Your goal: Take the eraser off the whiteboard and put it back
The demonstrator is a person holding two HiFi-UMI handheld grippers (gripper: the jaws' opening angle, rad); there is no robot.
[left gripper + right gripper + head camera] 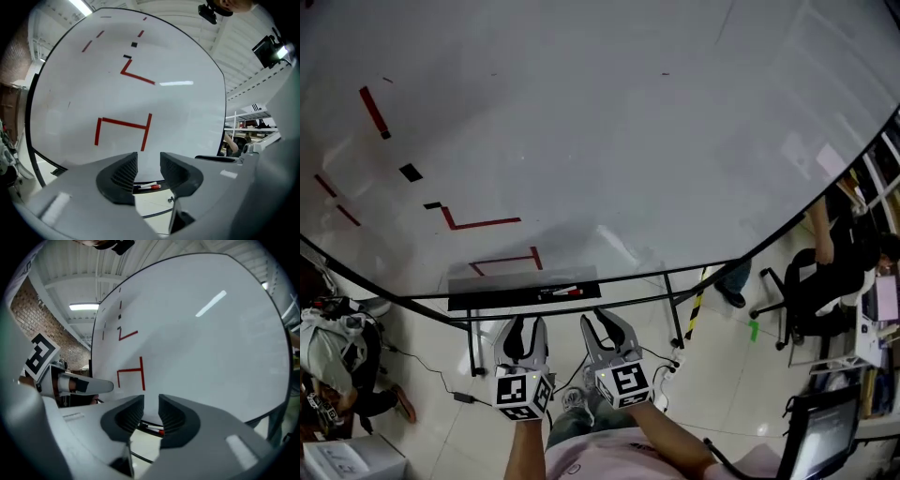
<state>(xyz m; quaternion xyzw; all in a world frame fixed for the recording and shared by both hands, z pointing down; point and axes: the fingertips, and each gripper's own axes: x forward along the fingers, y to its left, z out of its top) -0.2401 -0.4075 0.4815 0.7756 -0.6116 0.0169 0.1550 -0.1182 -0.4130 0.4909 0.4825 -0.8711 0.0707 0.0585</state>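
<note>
Grippers face the whiteboard (628, 141): my left gripper (148, 157) and right gripper (151, 399) hold their jaws apart, empty, while the black eraser (411, 172) clings to the board's left, well apart.

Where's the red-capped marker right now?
In the head view the marker lies on the black tray at the bottom edge of the whiteboard, just ahead of the left claw and right claw.

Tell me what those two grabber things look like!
Both the left gripper and the right gripper have pale grey bodies with dark, ribbed, curved jaws. Each carries a white cube with black square markers. The person wears a light pink top.
</note>
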